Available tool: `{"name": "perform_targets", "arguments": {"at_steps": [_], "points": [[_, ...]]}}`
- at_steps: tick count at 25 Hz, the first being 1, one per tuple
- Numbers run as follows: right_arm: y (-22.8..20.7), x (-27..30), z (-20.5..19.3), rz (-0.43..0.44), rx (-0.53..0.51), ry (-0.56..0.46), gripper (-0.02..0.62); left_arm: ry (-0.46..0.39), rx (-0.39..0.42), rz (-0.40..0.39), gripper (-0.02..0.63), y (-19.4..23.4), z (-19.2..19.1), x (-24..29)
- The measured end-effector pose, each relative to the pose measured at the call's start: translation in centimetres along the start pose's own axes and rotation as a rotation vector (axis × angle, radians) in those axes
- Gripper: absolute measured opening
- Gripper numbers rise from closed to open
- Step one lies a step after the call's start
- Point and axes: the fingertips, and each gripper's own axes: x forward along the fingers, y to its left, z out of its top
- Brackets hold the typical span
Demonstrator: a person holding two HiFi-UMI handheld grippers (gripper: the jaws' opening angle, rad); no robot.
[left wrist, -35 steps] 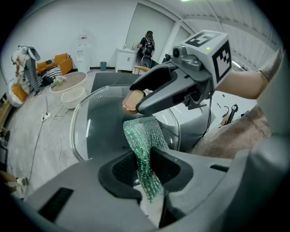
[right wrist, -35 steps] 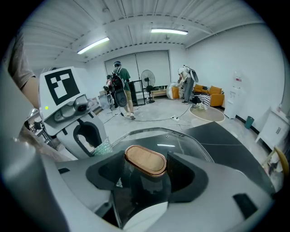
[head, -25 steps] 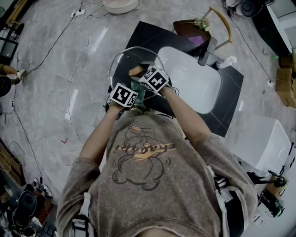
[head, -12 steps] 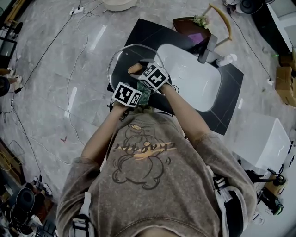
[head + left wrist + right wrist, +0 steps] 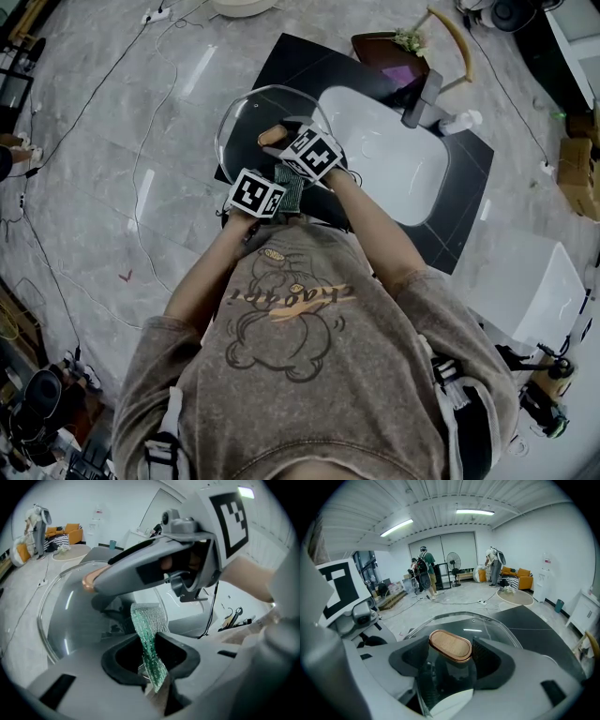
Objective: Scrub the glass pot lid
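Though clear, pot lid (image 5: pixel 236 120) (tan knob (image 5: pixel 450 645)) tight in right hand-held gripper (image 5: pixel 444 663), green cloth (image 5: pixel 146 618) in left one (image 5: pixel 150 657).

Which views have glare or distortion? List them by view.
Head view: glare streaks the glossy grey floor. Left gripper view: fisheye bending, dark corners, streaks on the round glass pot lid beyond the green mesh cloth. Right gripper view: curved ceiling strip lights, one mirrored on the lid.

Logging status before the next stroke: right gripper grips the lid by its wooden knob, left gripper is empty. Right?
Not quite. The left gripper is not empty: the left gripper view shows it shut on a green scrub cloth. The right gripper does grip the glass lid by its wooden knob.
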Motion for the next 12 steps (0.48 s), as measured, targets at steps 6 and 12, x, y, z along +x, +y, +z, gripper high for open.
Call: {"name": "perform_targets", "arguments": {"at_steps": [6,12], "points": [[0.1,0.1,-0.1,0.004,-0.006,-0.005,0.287,-0.031,-0.092,0.038,0.104,3.6,-2.3,-2.6],[0.4,0.1,0.1,0.000,-0.009,-0.004,0.287,-0.054,-0.161,0.123,0.106,7.9,-4.0,-5.7]]}}
